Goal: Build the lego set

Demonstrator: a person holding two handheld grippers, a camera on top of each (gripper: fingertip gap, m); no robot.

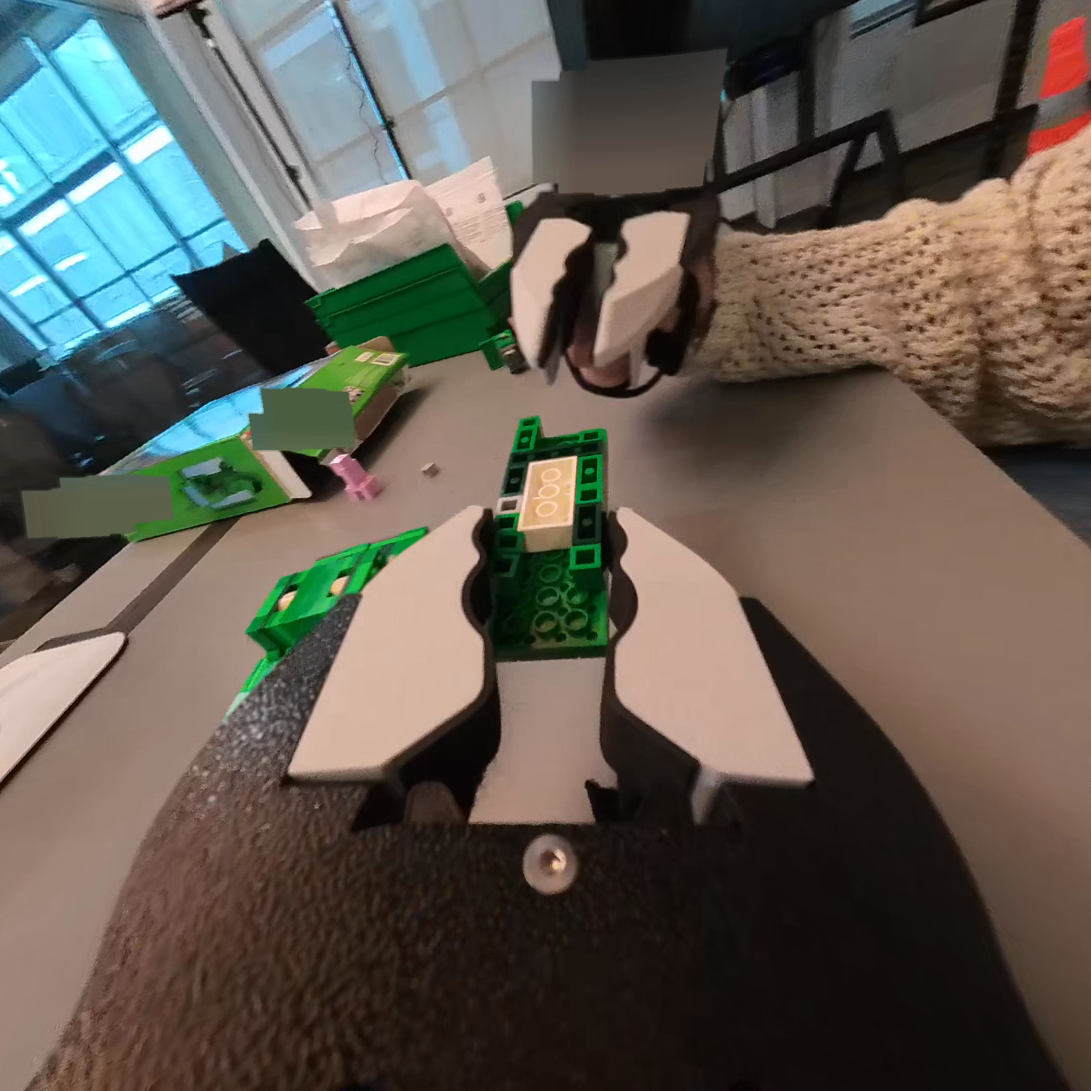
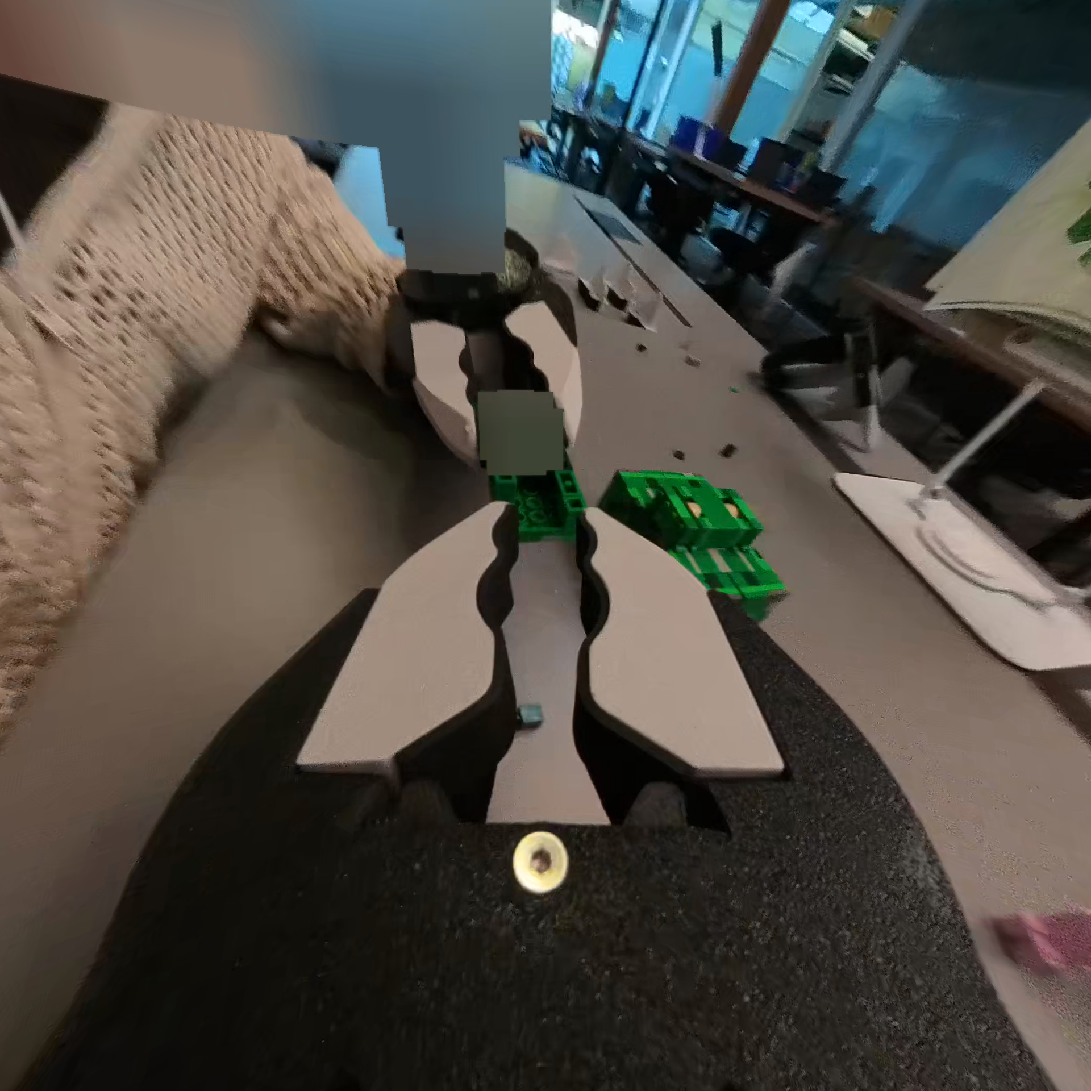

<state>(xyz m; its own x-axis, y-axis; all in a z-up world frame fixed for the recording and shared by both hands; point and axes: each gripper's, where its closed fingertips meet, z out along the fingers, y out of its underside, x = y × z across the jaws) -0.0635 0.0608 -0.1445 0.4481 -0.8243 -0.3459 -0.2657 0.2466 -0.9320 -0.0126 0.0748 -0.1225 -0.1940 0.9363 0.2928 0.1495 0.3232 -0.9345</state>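
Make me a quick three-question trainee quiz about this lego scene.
1. True or false: the left gripper is clamped on the green build.
2. What colour is the brick set into the build?
3. The pink piece lies: A) beside the box, B) on the build, C) in the right gripper.

Key: 1 true. 2 white. 3 A.

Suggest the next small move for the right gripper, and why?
Probably bring the right gripper forward and close it on the free end of the green block assembly. The left gripper brackets that piece at its other end, white brick facing up, while the right gripper sits open and empty just short of it, so a second grip would likely steady it.
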